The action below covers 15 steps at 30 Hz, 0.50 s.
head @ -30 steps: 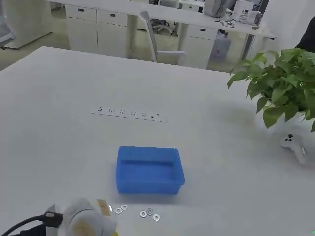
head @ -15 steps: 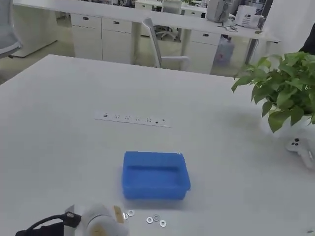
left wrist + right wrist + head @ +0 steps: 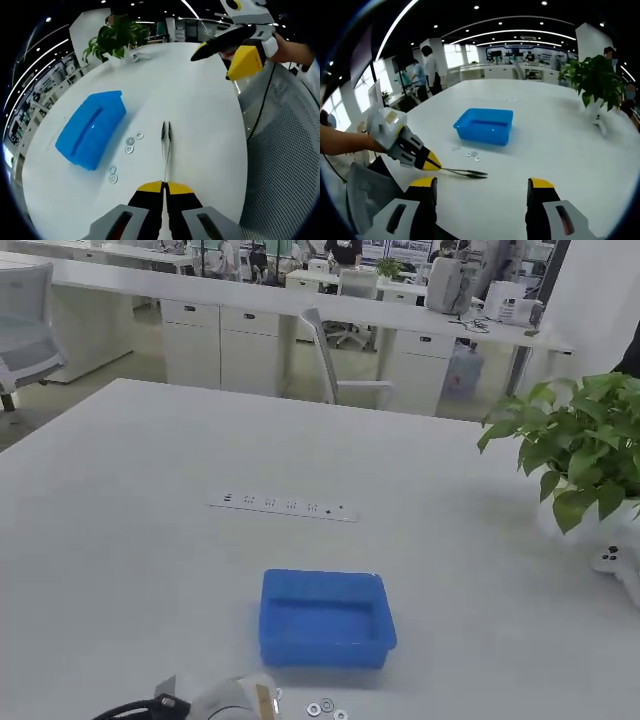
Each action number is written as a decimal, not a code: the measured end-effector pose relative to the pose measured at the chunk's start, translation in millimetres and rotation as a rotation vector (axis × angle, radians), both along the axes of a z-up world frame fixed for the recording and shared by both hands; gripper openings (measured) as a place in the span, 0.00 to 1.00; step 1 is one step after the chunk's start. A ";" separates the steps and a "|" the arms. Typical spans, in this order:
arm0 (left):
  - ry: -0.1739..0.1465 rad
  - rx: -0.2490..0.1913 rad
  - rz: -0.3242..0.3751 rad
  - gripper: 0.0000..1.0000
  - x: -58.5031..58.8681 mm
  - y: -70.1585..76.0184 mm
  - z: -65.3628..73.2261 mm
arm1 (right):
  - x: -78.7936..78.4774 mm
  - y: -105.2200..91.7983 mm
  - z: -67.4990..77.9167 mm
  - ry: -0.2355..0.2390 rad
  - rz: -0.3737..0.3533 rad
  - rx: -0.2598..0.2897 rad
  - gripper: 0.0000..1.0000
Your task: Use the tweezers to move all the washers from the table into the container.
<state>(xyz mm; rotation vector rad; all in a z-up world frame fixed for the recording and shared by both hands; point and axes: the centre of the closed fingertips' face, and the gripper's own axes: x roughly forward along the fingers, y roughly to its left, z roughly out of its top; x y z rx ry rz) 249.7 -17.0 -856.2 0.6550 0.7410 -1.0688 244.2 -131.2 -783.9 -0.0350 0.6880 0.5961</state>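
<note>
My left gripper is shut on a pair of thin metal tweezers, which point out over the white table. Their tips lie close together, just right of several small washers. Left of the washers stands the blue container. In the head view the container sits mid-table, with washers in front of it and the left gripper's body at the bottom edge. My right gripper is open and holds nothing. It faces the left gripper, the tweezers and the container.
A potted plant stands at the table's right, with a white controller beside it. A socket strip is set into the table behind the container. Desks and chairs lie beyond the far edge. The right gripper hovers over the near table edge.
The head camera has tilted up, so everything sits lower in the picture. The left gripper has edged slightly right towards the washers.
</note>
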 end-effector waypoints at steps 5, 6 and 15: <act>-0.026 -0.027 -0.001 0.00 -5.0 -4.9 13.9 | -2.9 14.7 -4.1 0.019 0.054 0.024 0.67; -0.029 -0.035 0.002 0.00 -5.4 -5.5 16.4 | -3.6 19.3 -4.5 0.024 0.074 0.032 0.64; -0.068 -0.129 0.034 0.00 -13.0 -14.5 52.9 | -13.6 58.2 -32.9 0.058 0.288 -0.031 0.46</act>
